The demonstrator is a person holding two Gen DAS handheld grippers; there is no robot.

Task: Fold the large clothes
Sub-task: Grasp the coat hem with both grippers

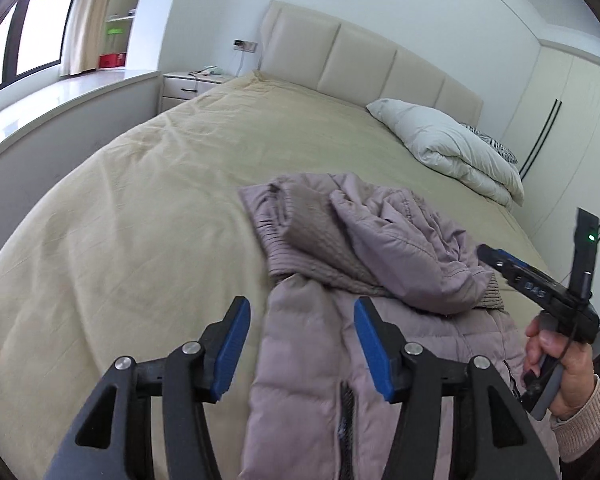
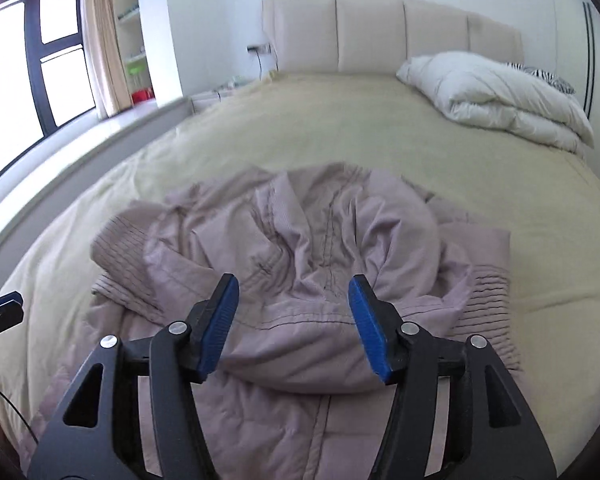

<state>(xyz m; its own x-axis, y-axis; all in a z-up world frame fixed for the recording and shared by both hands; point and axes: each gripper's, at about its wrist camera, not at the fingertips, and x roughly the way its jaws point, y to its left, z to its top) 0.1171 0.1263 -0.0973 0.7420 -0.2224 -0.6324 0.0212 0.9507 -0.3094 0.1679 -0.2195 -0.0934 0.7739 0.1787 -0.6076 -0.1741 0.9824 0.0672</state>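
With both claws, left claw and right claw, released and empty, puffy jacket sits bunched on bed; slippery bulk may slump, fold ends lopsided

A wide bed covered by a wrinkled beige sheet fills the room, backed by a cream padded headboard of upright panels. A folded white duvet lies at the head end, with a black-and-white zebra-striped pillow touching its far side. A white nightstand stands beside the bed, near a dark-framed window, a beige curtain and white open shelves.
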